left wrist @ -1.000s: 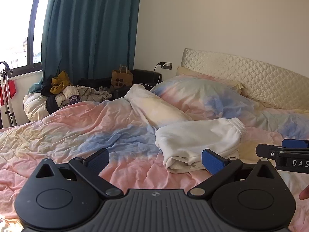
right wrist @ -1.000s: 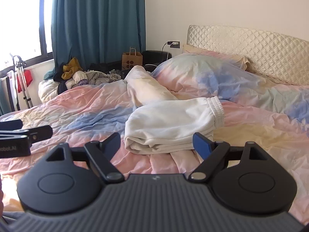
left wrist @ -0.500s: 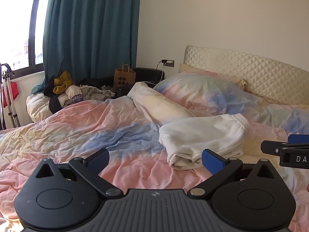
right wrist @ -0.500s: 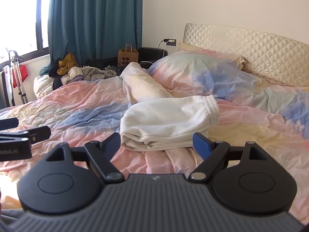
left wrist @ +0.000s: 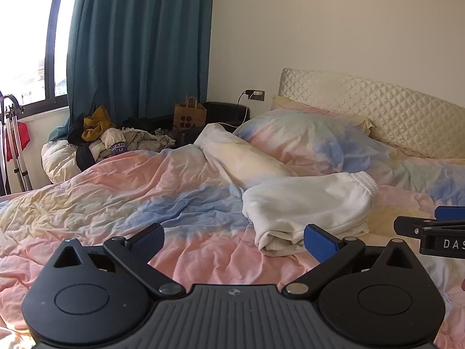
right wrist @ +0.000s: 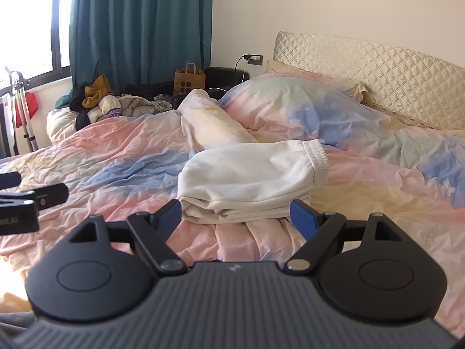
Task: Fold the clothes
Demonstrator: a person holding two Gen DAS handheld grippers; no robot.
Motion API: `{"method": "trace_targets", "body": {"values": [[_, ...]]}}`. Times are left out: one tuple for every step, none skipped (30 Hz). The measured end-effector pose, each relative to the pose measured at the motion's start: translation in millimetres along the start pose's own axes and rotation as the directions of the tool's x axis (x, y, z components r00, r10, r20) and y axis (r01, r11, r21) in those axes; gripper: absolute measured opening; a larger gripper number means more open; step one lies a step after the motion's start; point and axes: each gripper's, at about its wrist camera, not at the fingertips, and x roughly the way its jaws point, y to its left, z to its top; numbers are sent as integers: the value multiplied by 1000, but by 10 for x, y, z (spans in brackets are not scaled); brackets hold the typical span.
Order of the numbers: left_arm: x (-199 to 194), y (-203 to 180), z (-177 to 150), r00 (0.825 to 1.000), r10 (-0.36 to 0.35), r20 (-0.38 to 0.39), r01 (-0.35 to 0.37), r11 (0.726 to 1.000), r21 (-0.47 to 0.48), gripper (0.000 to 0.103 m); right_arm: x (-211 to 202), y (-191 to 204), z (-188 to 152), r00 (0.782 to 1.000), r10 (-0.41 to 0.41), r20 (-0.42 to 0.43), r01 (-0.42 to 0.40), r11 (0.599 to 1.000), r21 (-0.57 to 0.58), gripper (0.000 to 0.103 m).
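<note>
A folded white garment (left wrist: pixel 308 203) with a ribbed cuff lies on the pastel tie-dye duvet (left wrist: pixel 145 197), ahead and to the right in the left wrist view. In the right wrist view the same white garment (right wrist: pixel 250 177) lies straight ahead on the duvet (right wrist: pixel 116 168), just beyond the fingertips. My left gripper (left wrist: pixel 232 240) is open, nothing between its blue pads. My right gripper (right wrist: pixel 237 218) is open too, its jaws wide and empty, short of the garment's near edge. Each gripper shows at the edge of the other's view: the right gripper (left wrist: pixel 436 226), the left gripper (right wrist: pixel 26 197).
A tie-dye pillow (left wrist: pixel 314 142) and quilted cream headboard (left wrist: pixel 377 110) are at the back right. A heap of clothes (left wrist: pixel 110 142), a paper bag (left wrist: pixel 189 115) and a teal curtain (left wrist: pixel 139 49) stand beyond the bed's far side. A rolled part of the duvet (right wrist: pixel 209 122) lies behind the garment.
Both views have shifted slightly, so the white garment sits a little further right in the left wrist view. Both grippers stay open and empty; the garment has not moved.
</note>
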Motion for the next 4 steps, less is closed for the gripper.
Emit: {"method": "trace_targets", "body": {"values": [[-3, 1, 1, 1000, -3, 1, 3, 1000, 1, 103, 1, 4, -1, 1000, -1, -1, 1, 1000, 1, 83], [-6, -2, 4, 1000, -4, 1, 4, 1000, 2, 103, 3, 9, -1, 1000, 0, -2, 0, 1000, 2, 83], [-8, -8, 3, 1000, -4, 1, 4, 1000, 5, 103, 4, 13, -1, 1000, 1, -4, -1, 1000, 2, 83], [-10, -15, 2, 1000, -4, 1, 4, 1000, 7, 103, 4, 16, 0, 1000, 2, -5, -2, 1000, 2, 84]]}}
